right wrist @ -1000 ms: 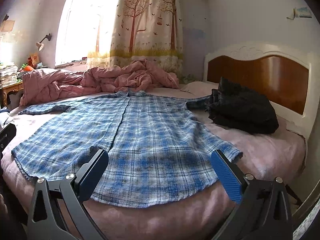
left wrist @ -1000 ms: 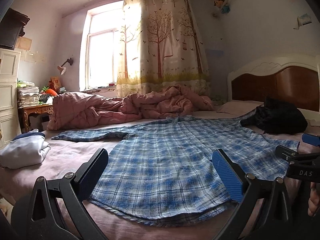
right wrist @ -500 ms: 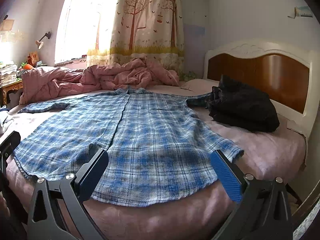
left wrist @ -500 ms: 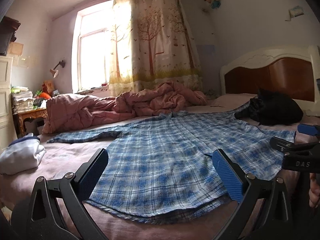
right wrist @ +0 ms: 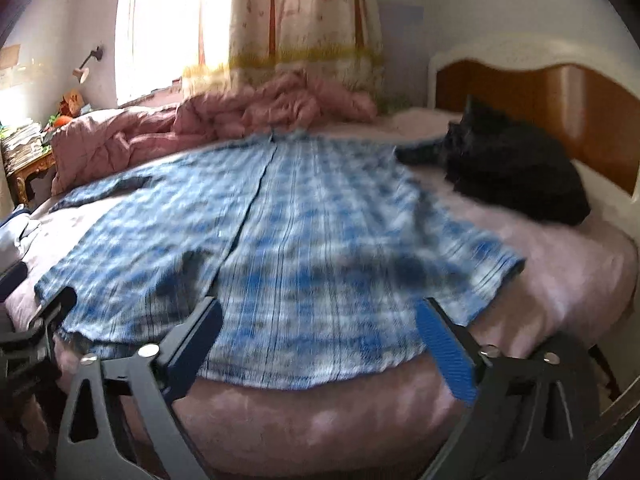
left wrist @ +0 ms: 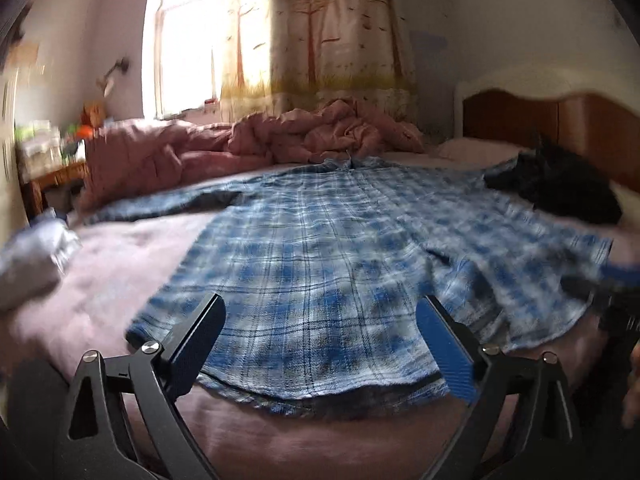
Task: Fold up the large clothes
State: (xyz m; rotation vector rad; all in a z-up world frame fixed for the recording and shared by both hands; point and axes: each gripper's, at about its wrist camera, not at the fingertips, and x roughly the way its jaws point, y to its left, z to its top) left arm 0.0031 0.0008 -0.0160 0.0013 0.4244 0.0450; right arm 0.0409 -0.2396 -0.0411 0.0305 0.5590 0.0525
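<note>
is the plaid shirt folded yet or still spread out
Spread out. The plaid shirt lies flat across the bed, front placket running down its middle, one sleeve stretched sideways, hem flat at the near edge. No fold shows.

Both wrist views low at the bed's (left wrist: pixel 120 248) foot edge, side by side, sharing the plaid shirt (left wrist: pixel 320 264).

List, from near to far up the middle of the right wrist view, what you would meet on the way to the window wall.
Open right gripper, its jaws closing on nothing → pink bed sheet → blue and white plaid shirt spread flat → rumpled pink quilt → cream curtain with tree print.
</note>
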